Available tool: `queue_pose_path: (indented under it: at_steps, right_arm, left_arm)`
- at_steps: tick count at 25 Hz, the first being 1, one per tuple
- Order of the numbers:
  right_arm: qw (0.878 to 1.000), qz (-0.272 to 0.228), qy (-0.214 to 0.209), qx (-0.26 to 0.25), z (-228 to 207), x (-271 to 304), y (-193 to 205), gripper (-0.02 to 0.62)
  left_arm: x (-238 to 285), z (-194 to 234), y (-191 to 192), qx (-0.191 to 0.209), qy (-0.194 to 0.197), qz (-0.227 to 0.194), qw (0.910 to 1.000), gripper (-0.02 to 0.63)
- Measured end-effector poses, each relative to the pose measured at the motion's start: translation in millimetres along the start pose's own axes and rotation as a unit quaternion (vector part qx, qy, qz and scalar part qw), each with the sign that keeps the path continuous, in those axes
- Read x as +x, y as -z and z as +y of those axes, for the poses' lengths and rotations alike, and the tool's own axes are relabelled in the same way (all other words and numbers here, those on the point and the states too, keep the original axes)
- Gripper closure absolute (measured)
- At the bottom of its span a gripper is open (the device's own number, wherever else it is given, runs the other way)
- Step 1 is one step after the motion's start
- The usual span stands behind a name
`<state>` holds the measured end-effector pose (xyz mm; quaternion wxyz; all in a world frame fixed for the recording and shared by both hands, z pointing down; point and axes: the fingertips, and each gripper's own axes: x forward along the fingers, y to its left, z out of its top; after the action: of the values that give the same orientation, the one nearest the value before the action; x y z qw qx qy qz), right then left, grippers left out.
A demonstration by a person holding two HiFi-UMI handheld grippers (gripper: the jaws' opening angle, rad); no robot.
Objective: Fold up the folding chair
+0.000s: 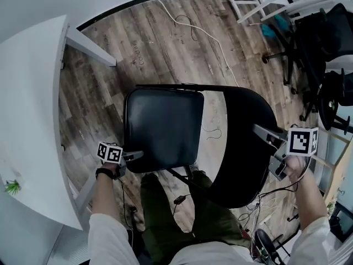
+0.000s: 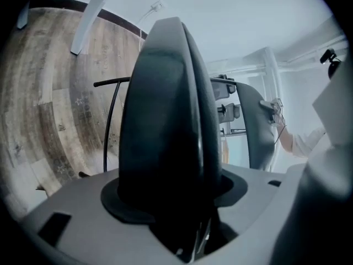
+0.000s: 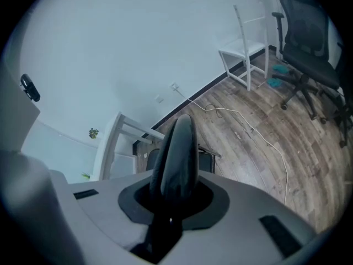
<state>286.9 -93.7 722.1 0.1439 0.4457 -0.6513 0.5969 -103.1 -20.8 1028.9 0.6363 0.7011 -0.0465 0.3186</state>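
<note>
Wooden floor [image 1: 165, 32] bears the black chair [image 1: 187, 134]. The left gripper [image 1: 135, 155] clamps its seat [image 1: 160, 115] edge, jaws about half apart. The right gripper [image 1: 260, 130] pinches the backrest [image 1: 242, 153] rim, jaws nearly closed.

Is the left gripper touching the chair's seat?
Touching. The left gripper view shows the seat squeezed edge-on between the jaws of the left gripper.
</note>
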Motion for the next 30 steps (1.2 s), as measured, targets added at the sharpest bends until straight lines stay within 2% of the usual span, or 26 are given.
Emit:
queue_pose_path:
  at_steps: [2, 8, 18, 30]
  right_arm:
    - [1.000, -0.002, -0.001, 0.010, 0.1, -8.2, 1.5, 0.515]
    - [0.998, 0.010, 0.060, 0.025, -13.9, -38.1, 3.0, 0.514]
    - [0.996, 0.018, 0.079, 0.025, -3.8, -61.7, 3.8, 0.511]
    - [0.994, 0.025, 0.105, 0.020, 10.1, -78.2, 1.0, 0.509]
  left_arm:
    - [4.1, -15.8, 0.6, 0.005, -0.008, 0.001, 1.0000, 0.324]
    - [15.1, -63.2, -4.9, 0.022, -0.047, -0.009, 0.9986, 0.333]
    - [33.9, -116.5, 1.2, 0.025, -0.102, -0.013, 0.9944, 0.347]
    - [53.2, -159.4, 2.4, 0.025, -0.180, -0.018, 0.9832, 0.345]
